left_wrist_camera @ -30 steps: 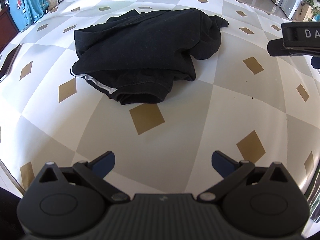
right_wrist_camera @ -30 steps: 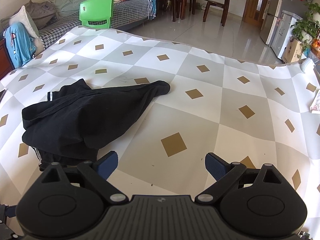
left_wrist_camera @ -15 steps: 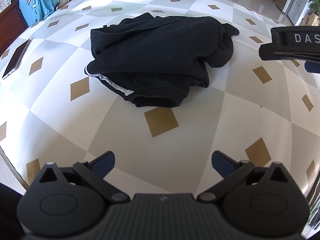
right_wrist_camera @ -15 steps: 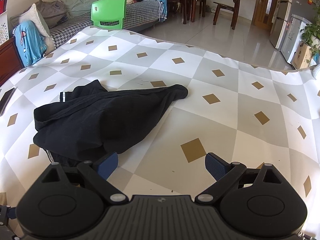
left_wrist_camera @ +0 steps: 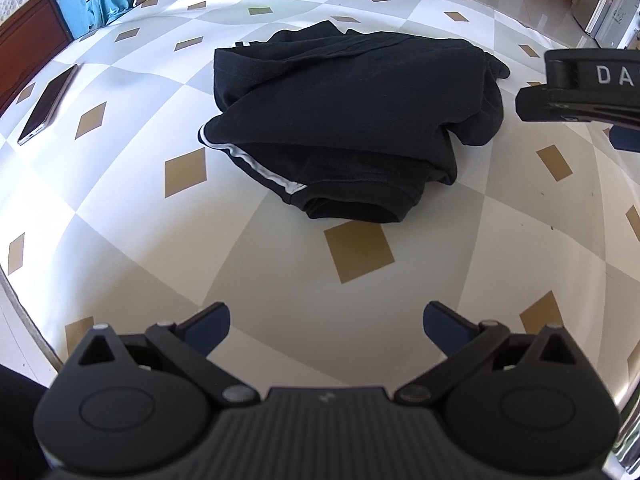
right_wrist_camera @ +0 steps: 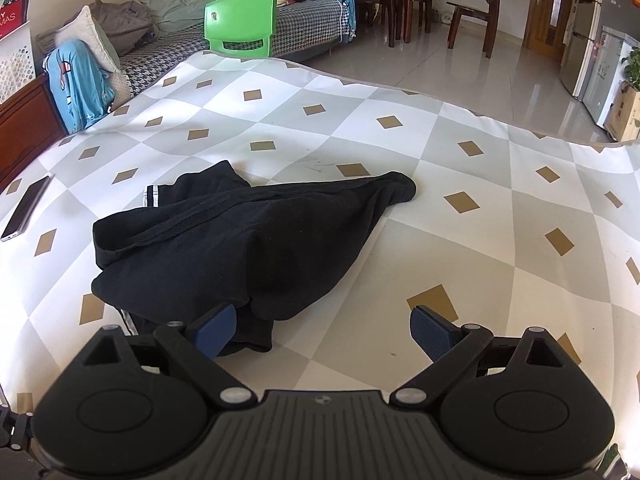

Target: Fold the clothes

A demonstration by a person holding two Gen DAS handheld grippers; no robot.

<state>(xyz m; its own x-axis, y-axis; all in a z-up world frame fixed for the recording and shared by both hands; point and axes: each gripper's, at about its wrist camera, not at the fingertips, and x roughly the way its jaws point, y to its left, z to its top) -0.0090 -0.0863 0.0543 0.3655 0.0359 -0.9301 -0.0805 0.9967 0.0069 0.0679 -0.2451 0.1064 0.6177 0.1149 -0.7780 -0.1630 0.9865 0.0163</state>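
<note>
A crumpled black garment (left_wrist_camera: 344,120) with a white stripe along one edge lies in a heap on the checkered cloth (left_wrist_camera: 360,320). The right wrist view shows the same black garment (right_wrist_camera: 240,240) at left centre. My left gripper (left_wrist_camera: 326,328) hangs open above bare cloth, short of the garment's near hem. My right gripper (right_wrist_camera: 322,334) is open too, its left finger (right_wrist_camera: 214,330) over the garment's near edge. The right gripper's body (left_wrist_camera: 588,88) shows at the right edge of the left wrist view, beside the garment.
A phone (left_wrist_camera: 48,104) lies on the cloth to the garment's left, also seen as a phone (right_wrist_camera: 26,208). Beyond the cloth's far edge stand a green chair (right_wrist_camera: 240,26), a sofa (right_wrist_camera: 168,40) piled with clothes, dining chairs and tiled floor.
Both views have shifted so the garment sits further right and closer. The right gripper's left finger now overlaps the garment's edge. Both grippers remain open.
</note>
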